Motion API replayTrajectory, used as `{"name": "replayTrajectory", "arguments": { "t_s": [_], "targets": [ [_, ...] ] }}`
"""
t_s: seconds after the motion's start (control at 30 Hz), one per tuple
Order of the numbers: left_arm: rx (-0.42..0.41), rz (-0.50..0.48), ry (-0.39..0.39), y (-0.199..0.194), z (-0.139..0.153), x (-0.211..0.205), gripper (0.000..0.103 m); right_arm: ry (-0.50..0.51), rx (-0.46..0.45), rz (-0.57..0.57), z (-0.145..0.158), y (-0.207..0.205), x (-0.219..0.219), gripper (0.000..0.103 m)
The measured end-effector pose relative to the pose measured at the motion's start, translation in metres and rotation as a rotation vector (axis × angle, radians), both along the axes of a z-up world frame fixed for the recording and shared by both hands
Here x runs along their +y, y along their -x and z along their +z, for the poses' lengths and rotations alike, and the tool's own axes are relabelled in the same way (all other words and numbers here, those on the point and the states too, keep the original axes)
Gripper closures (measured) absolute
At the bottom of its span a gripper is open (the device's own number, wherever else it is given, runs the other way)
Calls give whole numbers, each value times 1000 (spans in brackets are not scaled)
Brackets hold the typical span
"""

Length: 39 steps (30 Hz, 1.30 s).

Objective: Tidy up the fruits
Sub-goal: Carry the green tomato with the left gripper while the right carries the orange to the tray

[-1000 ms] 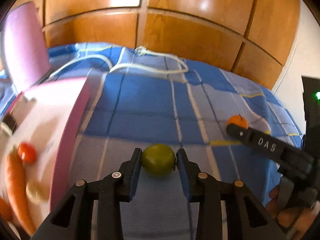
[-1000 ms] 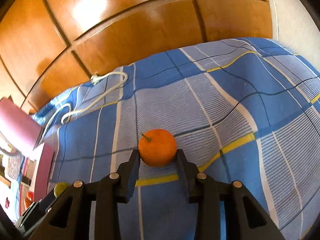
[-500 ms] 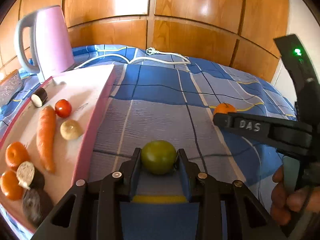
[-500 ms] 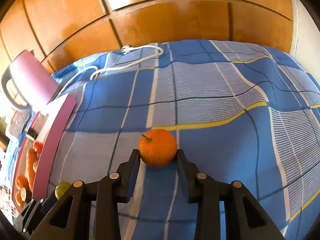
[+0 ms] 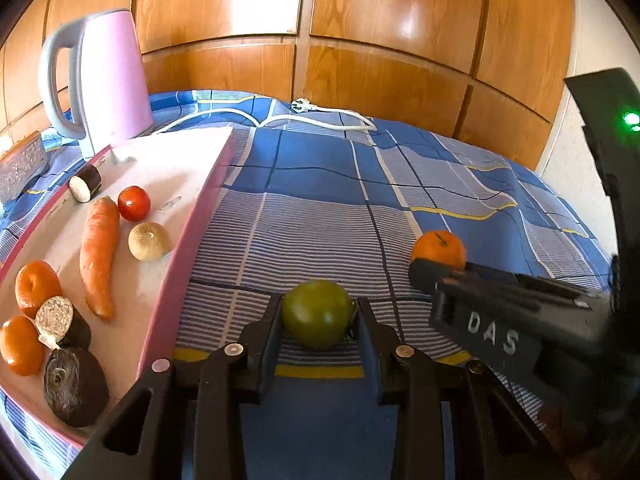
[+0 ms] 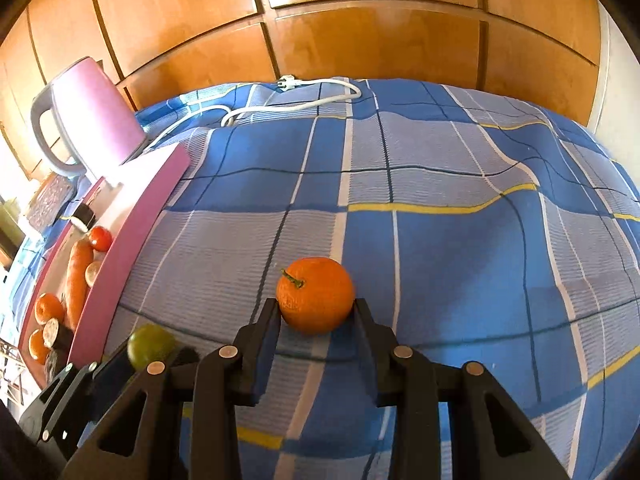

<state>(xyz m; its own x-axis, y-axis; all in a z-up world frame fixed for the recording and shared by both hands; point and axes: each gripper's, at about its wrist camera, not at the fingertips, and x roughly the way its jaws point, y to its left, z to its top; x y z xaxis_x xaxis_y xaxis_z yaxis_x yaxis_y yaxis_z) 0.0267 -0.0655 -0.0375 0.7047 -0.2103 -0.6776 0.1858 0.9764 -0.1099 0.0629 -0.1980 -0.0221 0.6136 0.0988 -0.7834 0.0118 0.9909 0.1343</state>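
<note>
Both grippers have swung toward the tray (image 5: 192, 216) since before. My left gripper (image 5: 318, 316) jaws hold the green fruit (image 5: 318, 312), right gripper (image 6: 316, 312) jaws hold the orange (image 6: 316, 294), both carried over the bed (image 6: 440, 240), probably for sorting onto it.

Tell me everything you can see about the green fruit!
The green fruit is round, smooth and slightly shiny, olive-green, perhaps an unripe tomato. It sits pinched between the two black fingers of the left tongs, which touch both its sides. A small dark stem shows on its right. Below lies the blue checked cloth.
</note>
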Motion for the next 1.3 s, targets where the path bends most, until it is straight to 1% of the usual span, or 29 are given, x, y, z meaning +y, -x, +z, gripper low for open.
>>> {"name": "replayTrajectory", "arguments": {
  "t_s": [0.17, 0.53, 0.83, 0.97, 1.13, 1.3],
  "targets": [
    [2, -4, 13, 1, 0, 2, 68, 20, -7, -5, -1, 3, 3, 66],
    [-7, -4, 16, 2, -1, 1, 68, -22, -19, -33, -1, -3, -4, 64],
    [-9, 4, 22, 2, 0, 2, 68, -16, -38, -28, 1, -4, -3, 66],
    [-11, 13, 36, 3, 2, 4, 68, -29, -49, -13, 4, -1, -2, 66],
    [-39, 24, 41, 8, 8, 8, 68, -41, -32, 21, 4, 0, 4, 66],
    [-77, 44, 51, 15, 17, 14, 68, -66, -67, 26, 11, 6, 2, 66]
  ]
}}
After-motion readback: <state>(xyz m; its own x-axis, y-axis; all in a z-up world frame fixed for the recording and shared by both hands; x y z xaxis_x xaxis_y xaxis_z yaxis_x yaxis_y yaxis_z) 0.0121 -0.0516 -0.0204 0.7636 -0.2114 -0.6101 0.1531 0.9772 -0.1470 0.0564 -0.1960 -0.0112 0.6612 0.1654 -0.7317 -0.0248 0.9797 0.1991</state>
